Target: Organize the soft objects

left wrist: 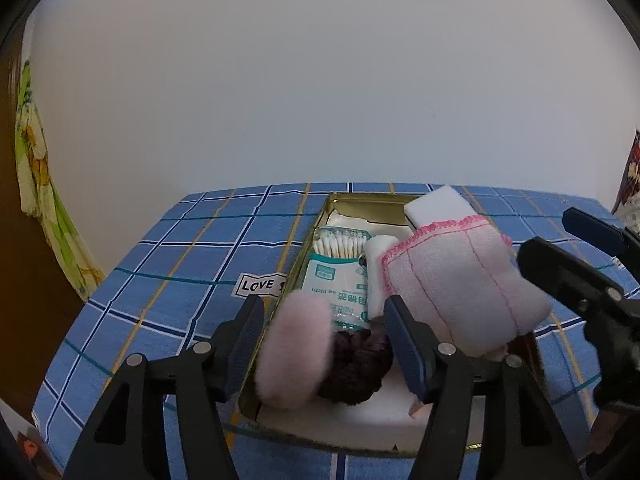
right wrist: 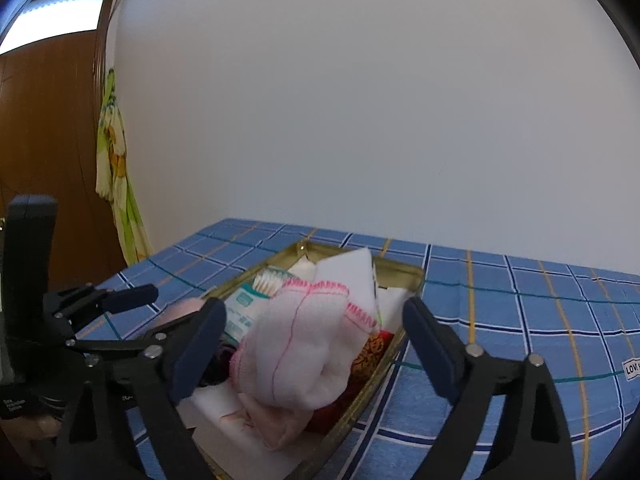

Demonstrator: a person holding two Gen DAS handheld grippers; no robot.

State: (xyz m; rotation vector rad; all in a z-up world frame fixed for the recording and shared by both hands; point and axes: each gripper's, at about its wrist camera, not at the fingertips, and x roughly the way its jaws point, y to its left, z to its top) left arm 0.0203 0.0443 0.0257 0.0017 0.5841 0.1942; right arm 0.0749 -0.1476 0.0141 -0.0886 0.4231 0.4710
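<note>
A gold tin tray (left wrist: pixel 304 240) (right wrist: pixel 404 276) sits on the blue checked tablecloth (left wrist: pixel 180 248) (right wrist: pixel 520 312). It holds a pink fluffy puff (left wrist: pixel 294 354), a dark maroon scrunchie (left wrist: pixel 356 364), a cotton swab pack (left wrist: pixel 340 268) (right wrist: pixel 248 300), a white sponge (left wrist: pixel 438 204) (right wrist: pixel 352 276) and a folded pink towel (left wrist: pixel 456 280) (right wrist: pixel 304 344). My left gripper (left wrist: pixel 326 344) is open, its fingers either side of the puff and scrunchie. My right gripper (right wrist: pixel 316 348) is open around the towel; it also shows in the left wrist view (left wrist: pixel 576 256).
A "LOVE" label (left wrist: pixel 260 285) is on the cloth left of the tray. A green-yellow cloth (left wrist: pixel 44 208) (right wrist: pixel 118 184) hangs by a wooden door (right wrist: pixel 48 140) at the left. A white wall stands behind the table.
</note>
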